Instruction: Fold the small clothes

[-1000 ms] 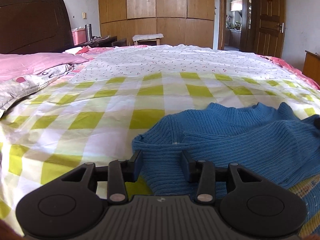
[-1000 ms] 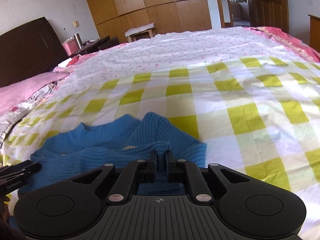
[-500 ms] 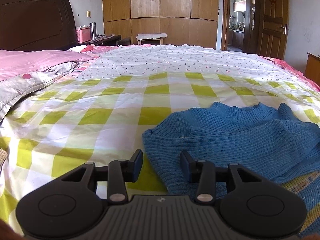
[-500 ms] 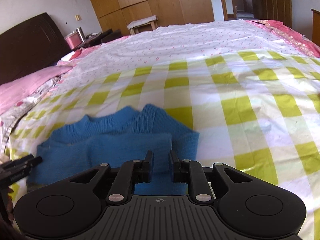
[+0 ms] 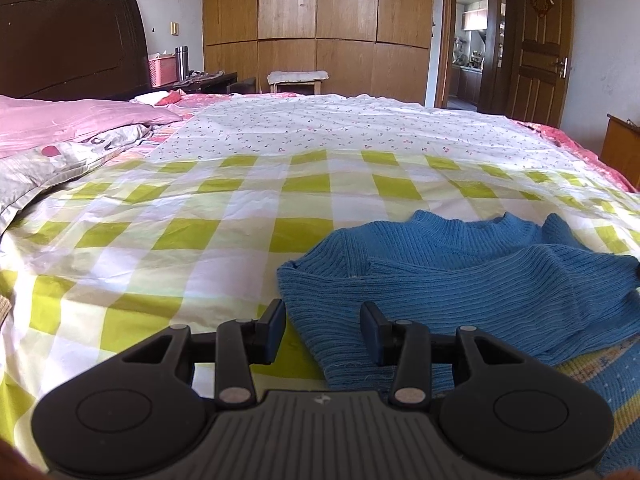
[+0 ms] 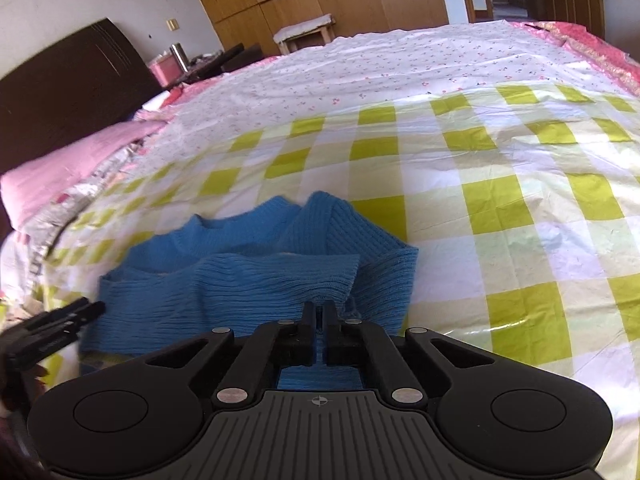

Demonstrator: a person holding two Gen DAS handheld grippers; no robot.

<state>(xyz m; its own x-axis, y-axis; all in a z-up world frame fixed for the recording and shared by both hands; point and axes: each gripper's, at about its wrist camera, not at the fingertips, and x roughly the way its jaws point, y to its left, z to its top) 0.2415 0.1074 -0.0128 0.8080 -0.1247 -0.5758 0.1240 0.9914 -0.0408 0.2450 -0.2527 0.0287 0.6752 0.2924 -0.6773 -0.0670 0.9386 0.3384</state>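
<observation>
Blue knit sweater (image 5: 460, 280) lying on the green-and-white checked sheet (image 5: 192, 248), near edge of the bed, partly folded with a sleeve laid across the body. Left gripper (image 5: 323, 330) just at the sweater's left edge, jaws apart, one finger (image 5: 272, 330) over bare sheet beside the knit and the other (image 5: 374, 338) over the knit itself, nothing pinched between them. Right gripper (image 6: 319, 322) on the opposite side of the sweater, jaws together and clamped on a raised fold of the blue fabric, which bunches up right at the fingertips. Only the right wrist view gives that pinch; from the left wrist view the right gripper barely registers, just a dark sliver at the sweater's far right edge, too small to read. Right view also catches the left gripper (image 6: 60, 322) side-on, just left of the sweater's lower corner, and the sweater's right shoulder and neckline (image 6: 248, 228) bunched toward the checked sheet. Left view alone has the open doorway (image 5: 472, 40) and the wooden door (image 5: 538, 40) far beyond the sweater, plus a second blue dotted garment (image 5: 624, 380) poking out under the sweater's near right side. Both views have the wardrobe (image 5: 316, 28), dark headboard (image 5: 68, 36) and pink bedding (image 5: 60, 120) well beyond the sweater.
</observation>
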